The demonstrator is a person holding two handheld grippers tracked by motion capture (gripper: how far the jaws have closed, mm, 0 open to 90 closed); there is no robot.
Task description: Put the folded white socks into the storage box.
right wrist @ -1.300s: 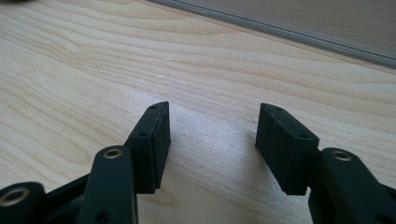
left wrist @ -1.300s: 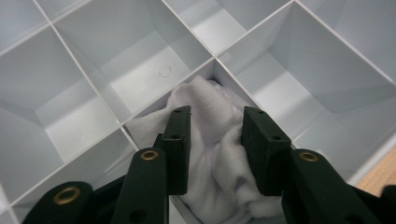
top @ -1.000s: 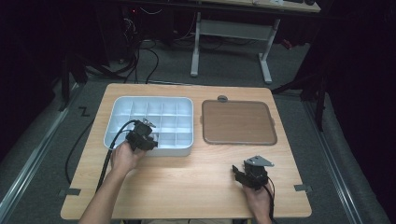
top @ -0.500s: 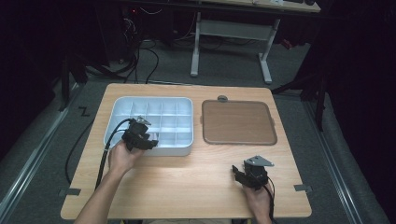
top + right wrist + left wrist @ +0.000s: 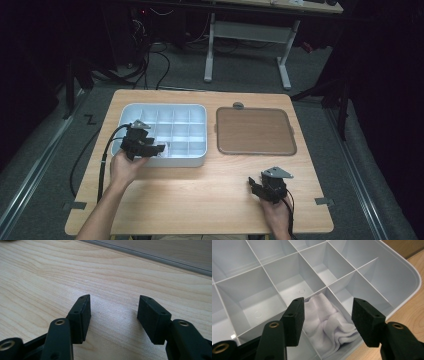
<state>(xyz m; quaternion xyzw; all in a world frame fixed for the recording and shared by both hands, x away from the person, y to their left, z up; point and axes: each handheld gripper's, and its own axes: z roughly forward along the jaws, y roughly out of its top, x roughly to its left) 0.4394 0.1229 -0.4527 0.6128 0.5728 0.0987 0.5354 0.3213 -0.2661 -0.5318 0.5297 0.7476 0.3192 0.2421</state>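
Left hand-held gripper (image 5: 327,320) hangs over the near edge of the white compartment tray (image 5: 200,161), jaws spread wide and holding nothing; directly below and between its black pads (image 5: 295,320) lies a white cloth (image 5: 328,323), crumpled into one of the tray's near-row cells. Judged: the wide opening and the tilt down into that cell suit either letting the cloth go or coming in to pinch it; which one cannot be told. The cloth looks soft and fleecy, folded on itself in loose ridges, bulging a little against the thin dividers beside it; it should give under the pads and bunch rather than slide. The tray is smooth moulded plastic, pale grey-white, rounded at the corners, with thin upright partitions; the cells ahead of the gripper are bare. Right hand-held gripper (image 5: 113,320) rests low over the counter (image 5: 50,277), well away to the right of the left one, jaws equally wide and empty, likely parked out of the way. Pale wood grain beneath it. Ahead of it runs the grey rim of a flat brown tray (image 5: 254,131), rounded rectangle, matte inside.
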